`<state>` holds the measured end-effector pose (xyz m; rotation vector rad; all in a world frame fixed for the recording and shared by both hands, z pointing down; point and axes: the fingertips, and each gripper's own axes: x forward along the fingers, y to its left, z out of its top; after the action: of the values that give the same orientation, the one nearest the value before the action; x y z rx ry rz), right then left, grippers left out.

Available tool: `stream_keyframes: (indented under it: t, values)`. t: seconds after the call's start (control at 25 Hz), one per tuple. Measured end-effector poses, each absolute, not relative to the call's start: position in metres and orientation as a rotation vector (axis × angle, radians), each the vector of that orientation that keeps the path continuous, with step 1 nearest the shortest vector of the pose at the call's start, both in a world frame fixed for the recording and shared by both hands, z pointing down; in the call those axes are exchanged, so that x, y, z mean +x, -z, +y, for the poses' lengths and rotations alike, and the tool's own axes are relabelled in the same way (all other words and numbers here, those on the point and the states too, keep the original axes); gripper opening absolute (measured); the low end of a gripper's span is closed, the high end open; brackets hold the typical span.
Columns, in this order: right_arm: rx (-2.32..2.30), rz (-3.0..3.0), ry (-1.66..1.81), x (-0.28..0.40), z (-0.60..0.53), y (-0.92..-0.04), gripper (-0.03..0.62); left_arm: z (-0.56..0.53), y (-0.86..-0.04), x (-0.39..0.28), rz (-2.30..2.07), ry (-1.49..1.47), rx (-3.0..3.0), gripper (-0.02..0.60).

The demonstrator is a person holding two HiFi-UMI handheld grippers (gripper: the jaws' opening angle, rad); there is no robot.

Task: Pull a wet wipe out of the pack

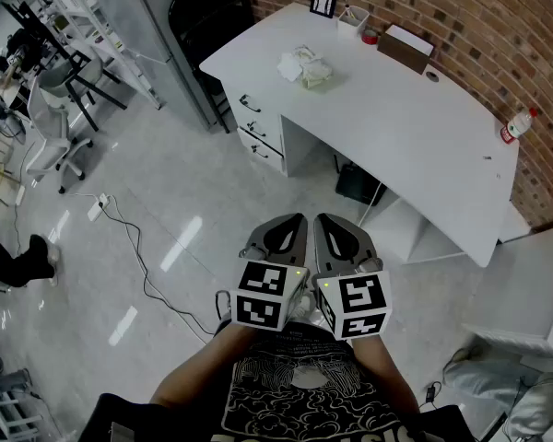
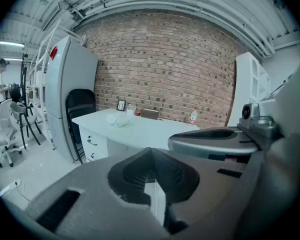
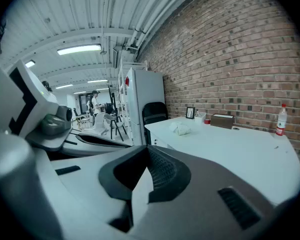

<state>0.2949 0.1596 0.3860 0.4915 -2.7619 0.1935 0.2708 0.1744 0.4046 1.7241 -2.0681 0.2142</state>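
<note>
Jaws pressed together on both, nothing between them. My left gripper [image 1: 293, 225] and right gripper [image 1: 328, 225] sit side by side near my torso. White crumpled wipe pack [image 1: 304, 66] lies on the white tabletop [image 1: 401, 132], well apart from both.

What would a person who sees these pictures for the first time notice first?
First the left gripper and the right gripper, held side by side before the person's chest, jaws together, empty. Then the white desk along the brick wall, with a crumpled white bundle near its left end in the head view.
</note>
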Motion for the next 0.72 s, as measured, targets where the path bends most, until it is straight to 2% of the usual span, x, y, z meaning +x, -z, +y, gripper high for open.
stream_keyframes:
  t: [0.32,0.72]
  values:
    - [0.449,-2.748,-0.256,0.302,0.16,-0.398,0.018,0.175,-0.413,0.28,-2.073,-0.223,1.697,0.011]
    - [0.428,-2.745,-0.264,0.281,0.146,-0.401,0.02,0.16,-0.417,0.262,-2.074,-0.209,1.692,0.011]
